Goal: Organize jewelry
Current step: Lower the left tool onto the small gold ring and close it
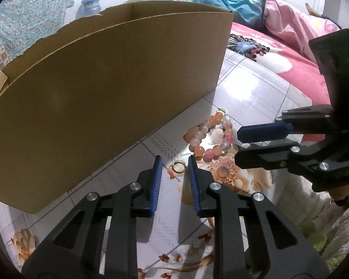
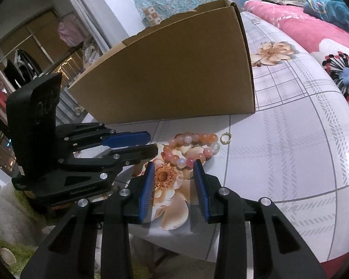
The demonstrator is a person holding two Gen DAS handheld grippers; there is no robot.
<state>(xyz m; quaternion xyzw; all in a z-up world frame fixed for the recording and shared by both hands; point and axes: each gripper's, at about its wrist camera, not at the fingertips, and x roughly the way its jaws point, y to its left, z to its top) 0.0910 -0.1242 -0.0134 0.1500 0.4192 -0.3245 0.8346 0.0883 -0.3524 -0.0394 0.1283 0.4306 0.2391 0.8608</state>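
A small gold ring (image 1: pixel 179 167) lies on the floral tablecloth between the tips of my left gripper (image 1: pixel 175 161). The jaws stand narrowly open; one blue pad is close to the ring and a gap shows on the other side. A bracelet of pink and orange beads (image 1: pixel 209 137) (image 2: pixel 190 146) lies just beyond, with a second gold ring (image 1: pixel 221 111) (image 2: pixel 225 137) at its far end. My right gripper (image 2: pixel 174 164) (image 1: pixel 238 146) is open, its tips at the bracelet's near beads. The left gripper (image 2: pixel 153 143) reaches in from the left.
A tall open cardboard box (image 1: pixel 104 81) (image 2: pixel 174 76) stands right behind the jewelry. The glossy checked tablecloth (image 2: pixel 290 151) curves away to the right. A pink floral bedcover (image 1: pixel 290 69) and heaped clothes lie beyond; a green rug is below the table edge.
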